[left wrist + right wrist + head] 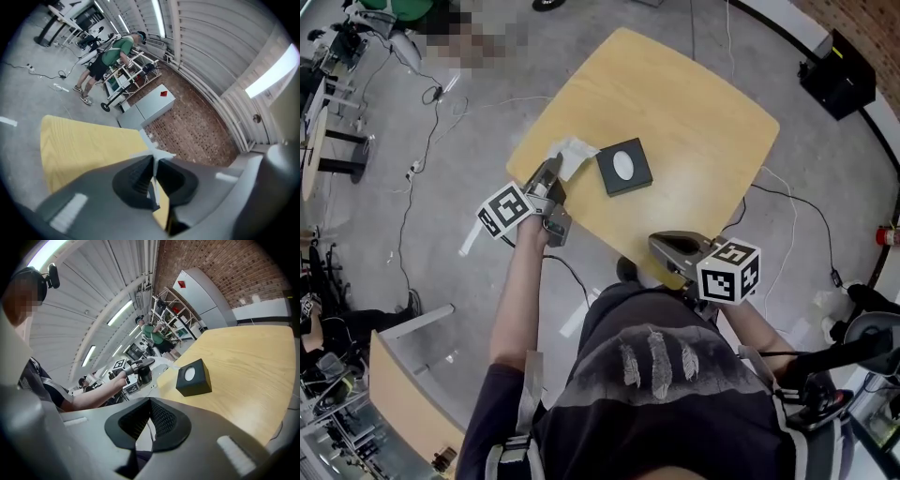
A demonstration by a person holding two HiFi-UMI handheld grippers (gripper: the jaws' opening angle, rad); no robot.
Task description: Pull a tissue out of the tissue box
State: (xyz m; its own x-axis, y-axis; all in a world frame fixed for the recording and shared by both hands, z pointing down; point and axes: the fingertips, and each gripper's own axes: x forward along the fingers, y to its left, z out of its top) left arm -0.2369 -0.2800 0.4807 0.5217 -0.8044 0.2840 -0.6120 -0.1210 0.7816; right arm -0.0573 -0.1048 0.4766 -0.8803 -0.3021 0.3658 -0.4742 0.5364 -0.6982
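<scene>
A black tissue box (624,167) with a white oval opening stands near the middle of the light wooden table (694,103). In the right gripper view the box (193,377) sits ahead on the tabletop. My left gripper (554,166) hovers just left of the box, shut on a white tissue (575,153) that is free of the box. In the left gripper view a thin edge of the tissue (159,153) sticks out between the closed jaws of the left gripper (153,161). My right gripper (655,243) hangs at the table's near edge, shut and empty, as the right gripper (150,401) view confirms.
Cables trail over the grey floor (431,103) left of the table. A black case (836,61) lies at the upper right. Another wooden tabletop (403,384) stands at the lower left. A person in a green top (110,54) bends by a cart far off.
</scene>
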